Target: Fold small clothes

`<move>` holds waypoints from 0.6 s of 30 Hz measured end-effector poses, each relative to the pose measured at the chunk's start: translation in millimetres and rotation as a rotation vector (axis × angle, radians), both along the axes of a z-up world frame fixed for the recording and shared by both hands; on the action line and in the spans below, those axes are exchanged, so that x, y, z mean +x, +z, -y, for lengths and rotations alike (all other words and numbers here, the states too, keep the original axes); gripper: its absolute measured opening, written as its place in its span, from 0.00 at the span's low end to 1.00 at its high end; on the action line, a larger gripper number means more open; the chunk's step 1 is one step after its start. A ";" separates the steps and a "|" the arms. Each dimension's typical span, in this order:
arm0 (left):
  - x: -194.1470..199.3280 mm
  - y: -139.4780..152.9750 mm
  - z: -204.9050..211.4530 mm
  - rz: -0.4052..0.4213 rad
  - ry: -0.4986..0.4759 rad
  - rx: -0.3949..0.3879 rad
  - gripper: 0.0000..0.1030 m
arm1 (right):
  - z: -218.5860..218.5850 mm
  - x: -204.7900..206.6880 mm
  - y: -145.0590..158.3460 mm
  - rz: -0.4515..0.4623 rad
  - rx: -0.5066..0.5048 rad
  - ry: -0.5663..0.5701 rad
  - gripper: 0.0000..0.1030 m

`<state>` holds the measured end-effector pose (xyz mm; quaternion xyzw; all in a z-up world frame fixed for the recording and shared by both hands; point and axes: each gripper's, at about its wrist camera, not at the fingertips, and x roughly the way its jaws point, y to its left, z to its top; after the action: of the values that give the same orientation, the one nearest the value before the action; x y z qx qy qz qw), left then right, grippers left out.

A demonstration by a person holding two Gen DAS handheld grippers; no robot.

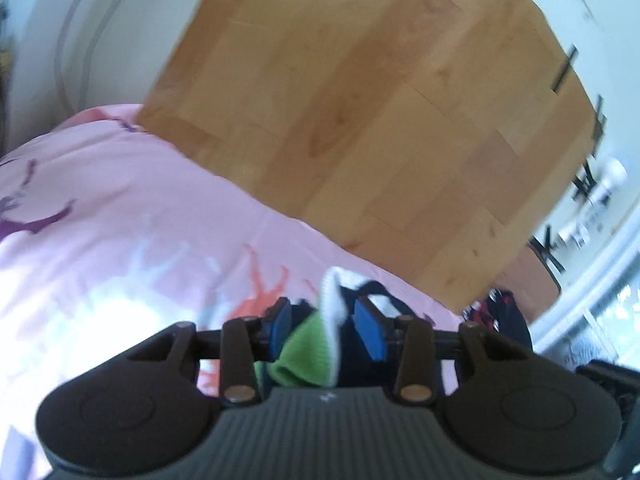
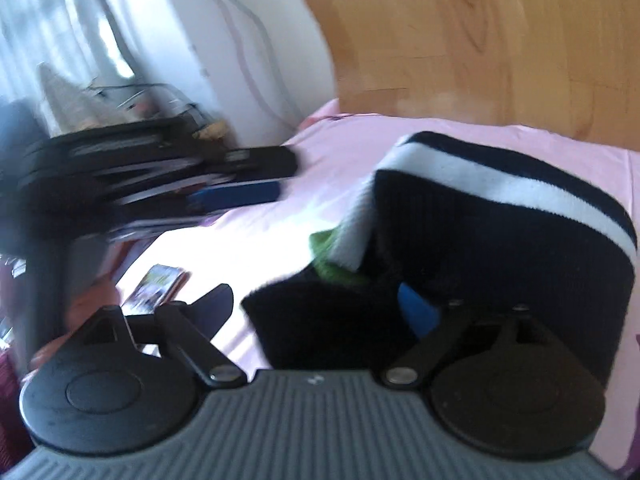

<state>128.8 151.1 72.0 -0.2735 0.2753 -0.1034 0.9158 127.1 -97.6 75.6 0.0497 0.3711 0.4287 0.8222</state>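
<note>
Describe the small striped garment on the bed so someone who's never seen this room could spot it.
Find the pink bedsheet printed with deer shapes, below the wooden headboard. On it lies a dark knit garment with a green patch, the only item with a white stripe.

left tool (image 2: 240,176) motion-blurred, right tool's (image 2: 320,304) far finger behind dark garment (image 2: 500,248)

A pink printed bedsheet (image 2: 344,148) carries a navy, white and green knit garment (image 2: 500,216) and a phone (image 2: 158,286).
</note>
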 end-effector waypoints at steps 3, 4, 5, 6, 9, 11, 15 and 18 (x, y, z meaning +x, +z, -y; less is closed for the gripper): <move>2.0 3.1 15.1 0.012 -0.027 0.031 0.35 | 30.2 -8.8 23.5 0.039 0.068 -0.006 0.71; 0.6 3.5 17.4 0.022 -0.028 0.037 0.35 | 47.5 -17.6 34.0 0.080 0.083 -0.033 0.64; -0.8 4.0 19.3 0.026 -0.028 0.040 0.35 | 53.9 -15.2 43.1 0.115 0.084 -0.073 0.61; -2.0 4.3 20.8 0.028 -0.031 0.041 0.34 | 60.6 -14.3 47.7 0.142 0.077 -0.116 0.52; -12.8 2.8 29.5 0.034 -0.051 0.079 0.34 | 66.0 11.2 53.5 0.138 0.047 -0.192 0.32; -24.8 -1.0 39.4 0.036 -0.074 0.135 0.28 | 54.5 31.6 47.9 0.109 0.028 -0.178 0.27; -37.2 -28.2 58.4 -0.081 -0.052 0.303 0.09 | 11.3 64.9 15.9 0.051 -0.084 -0.128 0.23; -48.5 -52.7 52.2 -0.127 -0.014 0.311 0.09 | 3.8 70.6 -10.6 0.025 -0.132 -0.120 0.20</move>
<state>80.3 98.9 19.3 -0.1325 0.3470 -0.0484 0.9272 197.7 -101.4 65.0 0.0122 0.3847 0.3539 0.8524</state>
